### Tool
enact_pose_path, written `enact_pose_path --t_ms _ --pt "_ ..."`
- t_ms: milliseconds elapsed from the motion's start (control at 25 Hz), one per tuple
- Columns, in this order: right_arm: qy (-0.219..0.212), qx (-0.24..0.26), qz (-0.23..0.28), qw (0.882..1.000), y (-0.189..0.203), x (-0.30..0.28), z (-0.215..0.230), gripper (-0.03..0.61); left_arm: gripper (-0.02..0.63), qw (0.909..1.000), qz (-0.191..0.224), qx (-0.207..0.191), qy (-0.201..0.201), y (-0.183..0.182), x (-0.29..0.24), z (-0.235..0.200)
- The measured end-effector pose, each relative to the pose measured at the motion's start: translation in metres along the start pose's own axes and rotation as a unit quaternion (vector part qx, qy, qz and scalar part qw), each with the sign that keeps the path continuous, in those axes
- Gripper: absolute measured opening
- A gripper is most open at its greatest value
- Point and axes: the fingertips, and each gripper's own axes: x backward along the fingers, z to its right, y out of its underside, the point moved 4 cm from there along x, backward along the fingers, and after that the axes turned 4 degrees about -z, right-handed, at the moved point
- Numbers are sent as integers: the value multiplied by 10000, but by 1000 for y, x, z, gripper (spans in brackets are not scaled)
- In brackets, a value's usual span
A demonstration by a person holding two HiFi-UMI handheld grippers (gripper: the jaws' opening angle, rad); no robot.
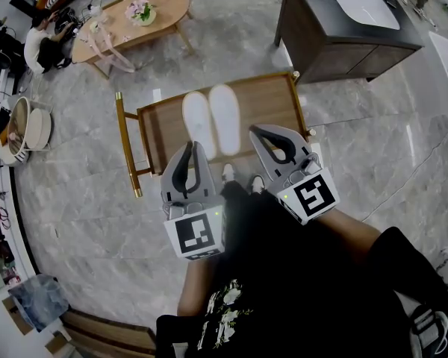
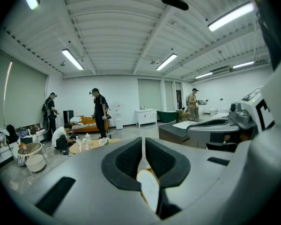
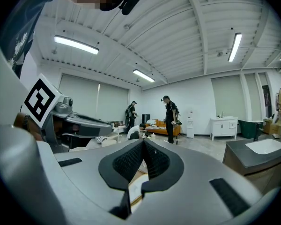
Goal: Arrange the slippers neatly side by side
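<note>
Slippers on wood tbl, side by side, long axes parallel, up-frame

Table near edge hidden behind left claw and right claw. Each gripper view shows a slipper sliver only; which slipper, can't tell.

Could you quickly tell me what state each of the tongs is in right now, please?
Left tongs: open by a thin slit, holding nothing.
Right tongs: closed, holding nothing.
</note>
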Motion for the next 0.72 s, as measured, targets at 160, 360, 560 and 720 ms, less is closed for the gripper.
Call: enact_pose_path --t_ms 160,360,560,720 --pt "22 4 19 10000 3 3 0 -2 23 10000 -3 -48 -9 2 1 1" --pt "7 -30 -2 10000 7 9 0 -2 23 10000 -42 -77 -14 6 3 7" --pt "1 -81 17 10000 7 9 1 -2 23 9999 -92 -93 -31 8 2 9" --pt "-29 -58 40 10000 10 9 2 -2 23 9999 -99 -106 -71 9 2 10"
